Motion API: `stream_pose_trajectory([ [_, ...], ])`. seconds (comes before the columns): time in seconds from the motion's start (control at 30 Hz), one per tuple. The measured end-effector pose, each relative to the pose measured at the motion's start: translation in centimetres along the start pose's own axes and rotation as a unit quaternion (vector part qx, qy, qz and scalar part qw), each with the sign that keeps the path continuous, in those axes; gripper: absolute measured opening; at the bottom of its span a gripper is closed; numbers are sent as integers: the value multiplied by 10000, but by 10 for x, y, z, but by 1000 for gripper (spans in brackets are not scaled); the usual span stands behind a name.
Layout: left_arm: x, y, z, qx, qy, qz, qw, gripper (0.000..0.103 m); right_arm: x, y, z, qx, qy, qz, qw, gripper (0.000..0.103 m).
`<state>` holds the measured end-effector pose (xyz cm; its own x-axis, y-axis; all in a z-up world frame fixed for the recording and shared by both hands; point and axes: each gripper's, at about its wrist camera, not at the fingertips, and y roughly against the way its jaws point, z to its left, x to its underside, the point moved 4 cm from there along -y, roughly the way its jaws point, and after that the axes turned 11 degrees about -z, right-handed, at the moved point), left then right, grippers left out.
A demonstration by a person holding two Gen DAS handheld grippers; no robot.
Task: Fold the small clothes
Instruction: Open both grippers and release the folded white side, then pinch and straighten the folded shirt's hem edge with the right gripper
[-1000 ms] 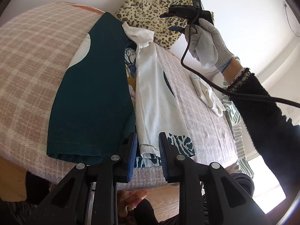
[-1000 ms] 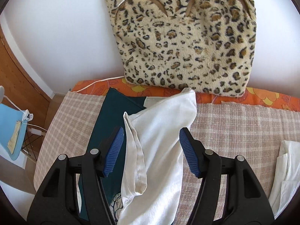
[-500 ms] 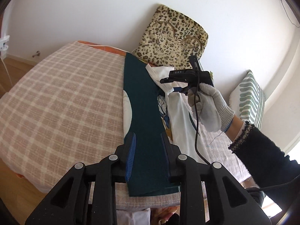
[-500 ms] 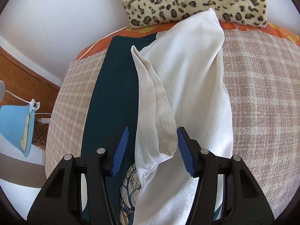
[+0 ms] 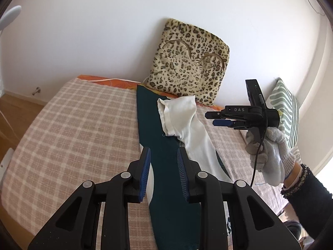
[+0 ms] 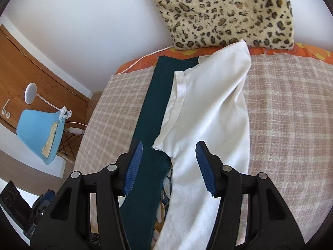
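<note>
A small shirt lies lengthwise on the checked bed cover (image 5: 72,129). Its dark green side (image 5: 166,166) is folded over to the left and its white side with a sleeve (image 5: 179,116) to the right. In the right wrist view the green part (image 6: 149,114) and the white sleeve (image 6: 208,108) lie ahead. My left gripper (image 5: 163,173) is open and empty above the green part. My right gripper (image 6: 166,166) is open and empty above the sleeve's cuff; in the left wrist view it (image 5: 216,118) hangs right of the sleeve in a gloved hand.
A leopard-print cushion (image 5: 187,62) leans on the white wall at the head of the bed, with an orange sheet edge (image 6: 291,51) under it. A green striped pillow (image 5: 285,108) is at the right. A blue chair (image 6: 37,129) and a lamp stand left of the bed.
The left gripper rose and pulled back from the shirt's hem and its jaws are wider. The right gripper drew back along the sleeve toward the cuff. The sleeve now lies flatter.
</note>
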<state>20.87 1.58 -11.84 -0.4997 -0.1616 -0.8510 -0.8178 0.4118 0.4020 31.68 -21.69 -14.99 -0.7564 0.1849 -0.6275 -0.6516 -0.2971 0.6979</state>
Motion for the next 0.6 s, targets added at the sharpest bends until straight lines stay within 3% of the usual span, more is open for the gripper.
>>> stream_pose_trajectory([
  [0.1, -2, -10, -6, 144, -25, 84, 9999, 25, 38, 39, -22, 568, 179, 63, 9982, 57],
  [0.23, 9, -25, -5, 86, -160, 254, 9995, 25, 101, 76, -54, 820, -68, 475, 9955, 57],
  [0.43, 40, -45, 7, 154, 213, 898, 9956, 25, 185, 103, -68, 711, -158, 1000, 9923, 57],
  [0.6, 45, -43, 8, 119, 232, 917, 9954, 25, 215, 115, -67, 720, -48, 1118, 9911, 57],
])
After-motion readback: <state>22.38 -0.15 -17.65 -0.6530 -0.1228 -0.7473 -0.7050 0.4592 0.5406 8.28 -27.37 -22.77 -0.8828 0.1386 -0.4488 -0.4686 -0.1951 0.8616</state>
